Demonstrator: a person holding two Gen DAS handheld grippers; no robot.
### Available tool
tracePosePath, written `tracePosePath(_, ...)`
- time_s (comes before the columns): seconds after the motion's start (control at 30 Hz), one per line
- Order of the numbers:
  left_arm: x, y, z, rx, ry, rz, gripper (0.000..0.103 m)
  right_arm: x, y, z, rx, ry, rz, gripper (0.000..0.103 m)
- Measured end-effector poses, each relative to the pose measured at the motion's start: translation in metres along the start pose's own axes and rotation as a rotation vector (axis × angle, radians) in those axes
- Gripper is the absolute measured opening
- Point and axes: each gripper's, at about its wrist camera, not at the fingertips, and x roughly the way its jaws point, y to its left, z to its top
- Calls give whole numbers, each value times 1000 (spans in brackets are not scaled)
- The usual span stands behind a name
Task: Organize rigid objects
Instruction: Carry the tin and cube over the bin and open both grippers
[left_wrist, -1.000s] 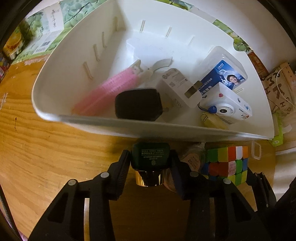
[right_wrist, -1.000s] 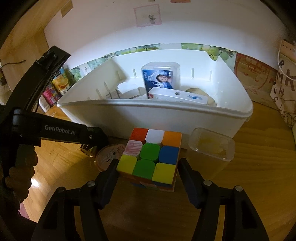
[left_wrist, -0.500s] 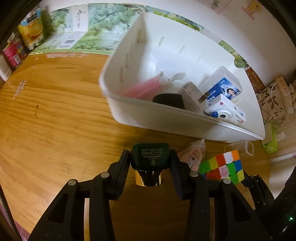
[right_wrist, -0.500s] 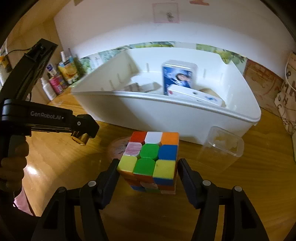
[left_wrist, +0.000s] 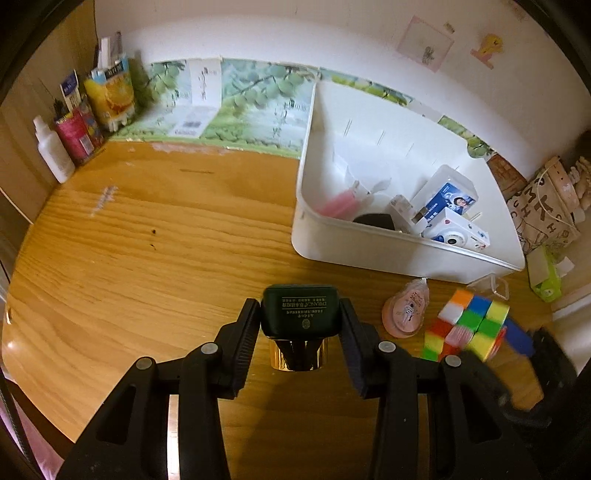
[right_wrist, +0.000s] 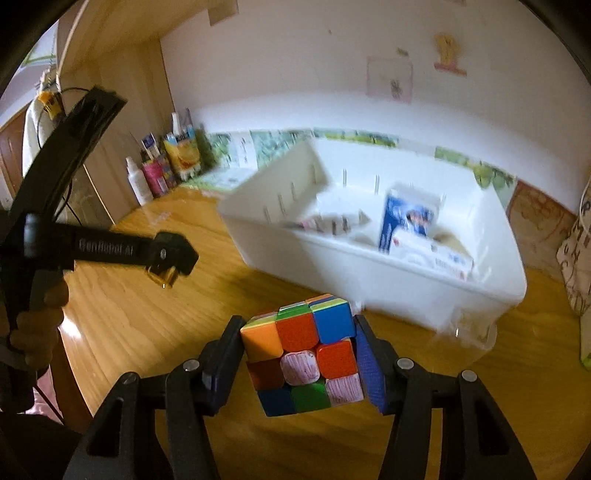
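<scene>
My left gripper (left_wrist: 300, 325) is shut on a dark green bottle (left_wrist: 300, 308) with a gold cap, held above the wooden table; it also shows in the right wrist view as the left gripper (right_wrist: 170, 262). My right gripper (right_wrist: 299, 350) is closing tight on a coloured puzzle cube (right_wrist: 295, 332). Both pads press its sides and it hangs tilted, clear of the table. From the left wrist view the cube (left_wrist: 467, 326) sits low at the right. The white bin (left_wrist: 369, 251) lies ahead, holding an instant camera (left_wrist: 456, 236), a blue-labelled box (left_wrist: 448, 197) and a pink item (left_wrist: 338, 205).
A pink tape dispenser (left_wrist: 404, 312) and a clear plastic container (left_wrist: 489, 286) lie in front of the bin. Bottles and cartons (left_wrist: 74, 136) line the back left corner. A printed bag (left_wrist: 543, 206) and a green packet (left_wrist: 545, 280) sit at the right. A hand (right_wrist: 37, 321) grips the left tool.
Both grippers have risen and drawn back from the bin. The right jaws closed on the cube, which left the table and tipped. The green bottle stays gripped in the left.
</scene>
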Motion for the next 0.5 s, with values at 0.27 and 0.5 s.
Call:
tracePosePath(0.27,-25,10,2,40,-58,11,46,-13,7,41,-34,-123,1,58)
tracePosePath(0.5,-40,10,28,37,-108,-16,46,-17,-3,72,-48,-210,-38,58)
